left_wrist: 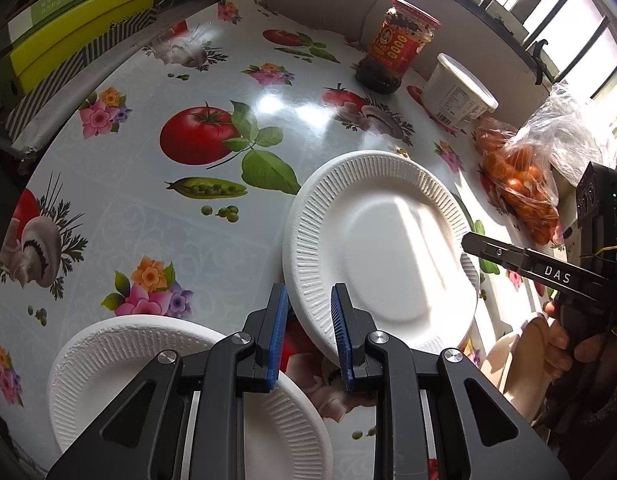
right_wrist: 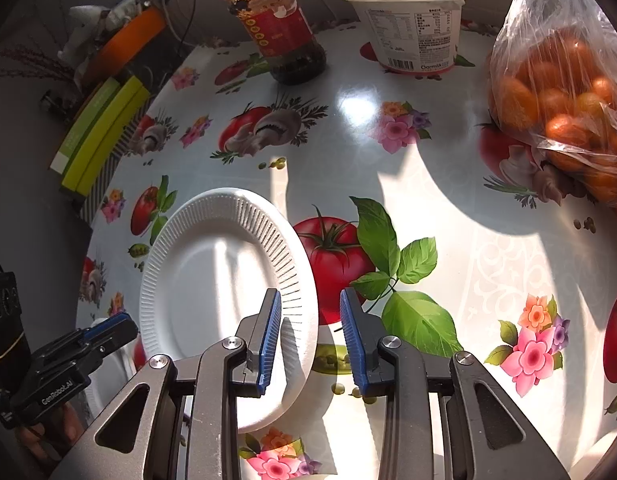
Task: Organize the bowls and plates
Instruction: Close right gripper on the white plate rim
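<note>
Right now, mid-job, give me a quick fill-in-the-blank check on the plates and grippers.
1. Both the left gripper and the right gripper have their jaws ____.
2. The rim of the tilted paper plate sits between the fingers of ____ grippers.
3. A second paper plate lies flat on the tablecloth below the ____ gripper.
4. Behind the plates stand a chili sauce jar and a white ____.

Missing words: open; both; left; tub
</note>
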A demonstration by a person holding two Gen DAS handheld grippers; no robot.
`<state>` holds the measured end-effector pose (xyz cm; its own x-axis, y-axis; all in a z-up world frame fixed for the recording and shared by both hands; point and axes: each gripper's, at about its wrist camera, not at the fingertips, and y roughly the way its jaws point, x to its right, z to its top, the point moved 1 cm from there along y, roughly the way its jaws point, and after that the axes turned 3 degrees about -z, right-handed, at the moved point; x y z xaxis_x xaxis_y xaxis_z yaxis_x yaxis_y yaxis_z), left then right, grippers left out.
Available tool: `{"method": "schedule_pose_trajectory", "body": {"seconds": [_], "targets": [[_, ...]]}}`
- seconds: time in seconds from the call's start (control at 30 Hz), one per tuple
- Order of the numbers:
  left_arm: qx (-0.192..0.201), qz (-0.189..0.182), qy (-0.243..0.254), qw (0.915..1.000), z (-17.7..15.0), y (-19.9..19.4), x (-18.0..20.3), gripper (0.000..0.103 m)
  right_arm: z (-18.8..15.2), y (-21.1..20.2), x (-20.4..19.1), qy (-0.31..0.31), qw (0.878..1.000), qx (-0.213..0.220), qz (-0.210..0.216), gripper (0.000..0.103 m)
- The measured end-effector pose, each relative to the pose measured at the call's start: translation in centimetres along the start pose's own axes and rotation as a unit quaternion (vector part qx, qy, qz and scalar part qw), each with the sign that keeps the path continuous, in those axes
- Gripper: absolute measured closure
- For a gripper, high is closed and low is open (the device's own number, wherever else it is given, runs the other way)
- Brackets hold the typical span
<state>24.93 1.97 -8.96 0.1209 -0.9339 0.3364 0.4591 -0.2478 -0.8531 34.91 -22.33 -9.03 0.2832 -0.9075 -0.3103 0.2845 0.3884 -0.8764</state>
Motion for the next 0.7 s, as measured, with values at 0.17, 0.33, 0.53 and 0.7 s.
{"method": "schedule_pose_trajectory", "body": {"seconds": [0.17, 0.33, 0.53, 0.7], "targets": [[-0.009, -0.011, -0.008, 0.9999, 0.0, 0.4, -0.1, 0.079, 0.0, 0.0, 0.0, -0.001, 1.000, -0.002, -0.002, 0.076], [-0.014, -0.017, -0.019, 0.9996, 0.0, 0.6, -0.3, 0.079, 0.0, 0.0, 0.1, 0.000, 1.000, -0.001, 0.000, 0.077], [-0.006, -0.012, -0.012, 0.9998, 0.1, -0.2, -0.4, 0.079, -0.2, 0.2, -0.1, 0.000, 1.000, -0.004, -0.001, 0.077], [-0.010, -0.012, -0.022, 0.9996, 0.0, -0.5, -1.1, 0.079, -0.2, 0.2, 0.0, 0.001, 1.000, -0.004, -0.004, 0.077]]}}
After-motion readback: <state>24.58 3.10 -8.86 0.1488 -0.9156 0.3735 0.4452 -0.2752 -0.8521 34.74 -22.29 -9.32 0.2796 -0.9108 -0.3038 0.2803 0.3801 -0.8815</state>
